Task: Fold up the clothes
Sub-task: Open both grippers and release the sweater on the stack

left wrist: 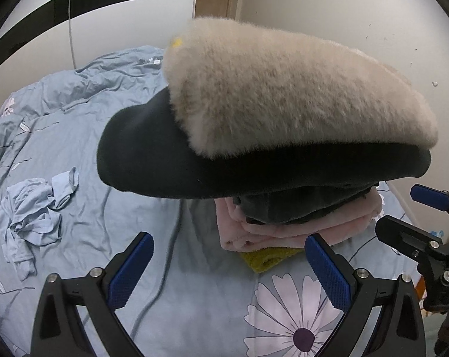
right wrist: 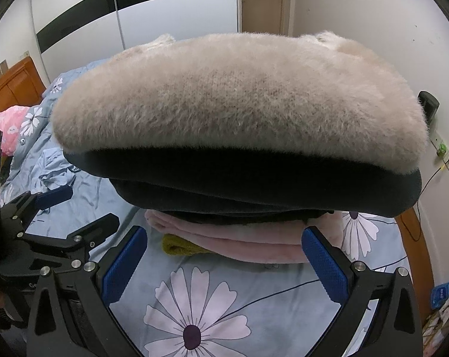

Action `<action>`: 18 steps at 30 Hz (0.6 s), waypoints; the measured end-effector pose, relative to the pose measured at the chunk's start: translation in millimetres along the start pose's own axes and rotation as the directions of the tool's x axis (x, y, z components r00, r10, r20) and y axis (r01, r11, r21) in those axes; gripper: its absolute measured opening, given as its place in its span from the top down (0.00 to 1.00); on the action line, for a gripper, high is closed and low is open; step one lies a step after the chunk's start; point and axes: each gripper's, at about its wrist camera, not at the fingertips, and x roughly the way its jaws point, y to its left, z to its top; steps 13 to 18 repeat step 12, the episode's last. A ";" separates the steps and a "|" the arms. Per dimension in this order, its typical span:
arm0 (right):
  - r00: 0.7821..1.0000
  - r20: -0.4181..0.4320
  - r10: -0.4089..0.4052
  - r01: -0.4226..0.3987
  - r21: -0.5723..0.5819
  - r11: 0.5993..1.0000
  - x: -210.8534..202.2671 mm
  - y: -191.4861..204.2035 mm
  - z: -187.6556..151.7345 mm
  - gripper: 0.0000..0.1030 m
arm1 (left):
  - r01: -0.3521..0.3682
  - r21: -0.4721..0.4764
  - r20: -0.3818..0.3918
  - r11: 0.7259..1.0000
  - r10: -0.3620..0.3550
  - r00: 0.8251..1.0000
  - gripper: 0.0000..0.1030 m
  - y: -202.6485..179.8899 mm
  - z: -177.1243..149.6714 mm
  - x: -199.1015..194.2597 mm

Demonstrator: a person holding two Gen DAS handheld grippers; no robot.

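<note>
Four folded garments (right wrist: 239,196) stacked — one crumpled blue garment (left wrist: 31,211) apart.

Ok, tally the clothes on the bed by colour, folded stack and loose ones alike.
Beige fluffy garment: 1
Dark garments: at least 2 layers show; exact count unclear
Pink garment: 1
Mustard-yellow garment: 1
Light blue crumpled garment, loose beside the stack: 1
Total: at least 6, five or more of them stacked on the bedsheet.

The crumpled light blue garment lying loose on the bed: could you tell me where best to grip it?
Take the crumpled light blue garment by the raised sleeve-like tube at its upper right, coming from above; that end stands proud of the bedsheet, while the rest lies flat and bunched.
</note>
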 end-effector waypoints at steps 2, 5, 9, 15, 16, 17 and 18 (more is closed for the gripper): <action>1.000 -0.005 -0.004 0.004 0.005 1.000 1.6 -1.3 -1.1 0.00 | -0.005 0.003 -0.001 1.000 0.005 1.000 0.00 -1.1 -0.9 0.7; 1.000 -0.012 -0.005 0.005 0.015 1.000 4.1 -4.1 -2.5 0.00 | -0.007 0.003 0.000 1.000 0.007 1.000 0.00 -2.2 -1.7 0.8; 1.000 -0.019 -0.009 0.009 0.026 1.000 4.1 -7.1 -4.8 0.00 | -0.004 -0.001 0.003 1.000 0.004 1.000 0.00 -3.2 -2.4 -1.0; 1.000 -0.022 -0.011 0.012 0.035 0.999 3.2 -8.7 -6.7 0.00 | -0.020 0.000 0.024 1.000 0.020 0.999 0.00 -3.9 -4.5 -4.9; 1.000 -0.022 -0.011 0.012 0.035 0.999 3.2 -8.7 -6.7 0.00 | -0.020 0.000 0.024 1.000 0.020 0.999 0.00 -3.9 -4.5 -4.9; 1.000 -0.022 -0.011 0.012 0.035 0.999 3.2 -8.7 -6.7 0.00 | -0.020 0.000 0.024 1.000 0.020 0.999 0.00 -3.9 -4.5 -4.9; 1.000 -0.022 -0.011 0.012 0.035 0.999 3.2 -8.7 -6.7 0.00 | -0.020 0.000 0.024 1.000 0.020 0.999 0.00 -3.9 -4.5 -4.9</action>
